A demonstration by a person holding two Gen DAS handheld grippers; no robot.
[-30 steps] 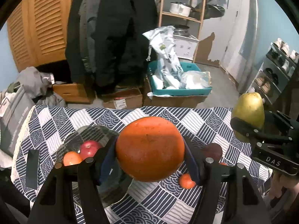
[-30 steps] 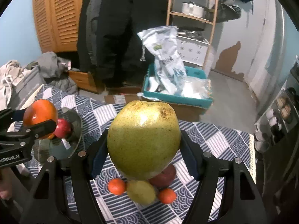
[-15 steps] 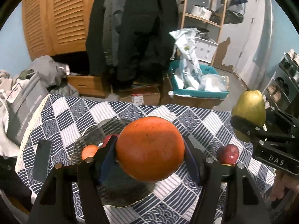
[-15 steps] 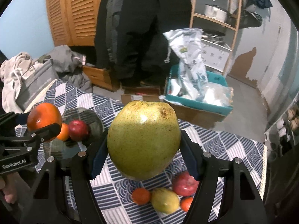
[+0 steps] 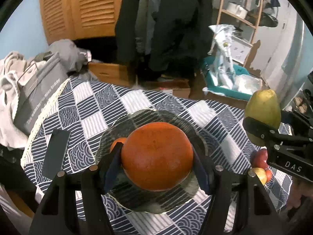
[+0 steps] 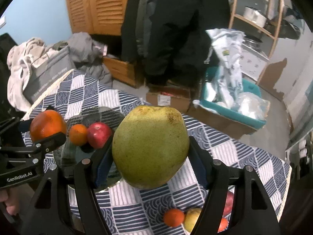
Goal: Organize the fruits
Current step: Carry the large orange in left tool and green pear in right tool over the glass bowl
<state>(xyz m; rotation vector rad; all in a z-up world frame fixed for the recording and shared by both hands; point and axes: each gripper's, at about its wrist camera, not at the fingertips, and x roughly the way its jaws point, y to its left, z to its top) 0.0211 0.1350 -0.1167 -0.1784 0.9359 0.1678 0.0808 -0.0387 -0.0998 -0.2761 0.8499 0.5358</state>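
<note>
My left gripper (image 5: 157,162) is shut on a large orange (image 5: 156,154) and holds it above a clear glass plate (image 5: 176,201) on the checked tablecloth. My right gripper (image 6: 149,156) is shut on a green pear (image 6: 149,146), held above the table to the right of the plate (image 6: 93,115). The plate holds a small orange (image 6: 78,134) and a red apple (image 6: 98,135). Loose fruit lies on the cloth at the front right: a small orange (image 6: 173,217), a yellow fruit (image 6: 192,219) and a red apple (image 5: 261,158).
A dark flat phone (image 5: 55,154) lies on the cloth left of the plate. Beyond the table's far edge stand a grey bag (image 5: 39,94), cardboard boxes (image 6: 168,98), a teal bin (image 6: 234,113), hanging coats and a wooden shelf.
Both grippers have moved left with their fruit. The orange now hangs over the plate's middle, and the pear has come closer to the plate.
</note>
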